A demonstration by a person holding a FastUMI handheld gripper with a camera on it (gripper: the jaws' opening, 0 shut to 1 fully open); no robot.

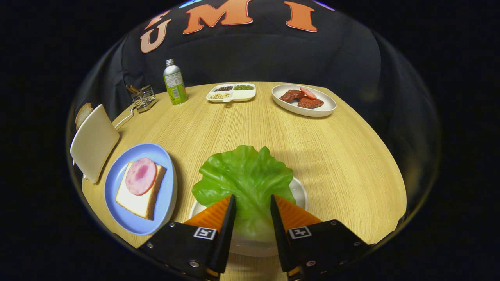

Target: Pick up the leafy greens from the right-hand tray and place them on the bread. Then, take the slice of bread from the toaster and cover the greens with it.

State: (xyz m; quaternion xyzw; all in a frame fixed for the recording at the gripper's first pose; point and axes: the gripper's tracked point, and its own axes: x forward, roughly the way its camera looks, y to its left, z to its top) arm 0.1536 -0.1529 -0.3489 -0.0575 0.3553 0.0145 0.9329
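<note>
Gripper (252, 203) part open, its fingers straddling the stem end of the lettuce leaf (246, 179) on the white plate (300, 191); whether they press it is unclear. Leaf's long axis runs straight ahead, frilled edge pointing away. Ham-topped bread (136, 201) lies on the blue plate (117, 183) to the left.

Hand-held gripper (252, 201): black screwed housings, each bearing a square, seemingly coded marker.
</note>
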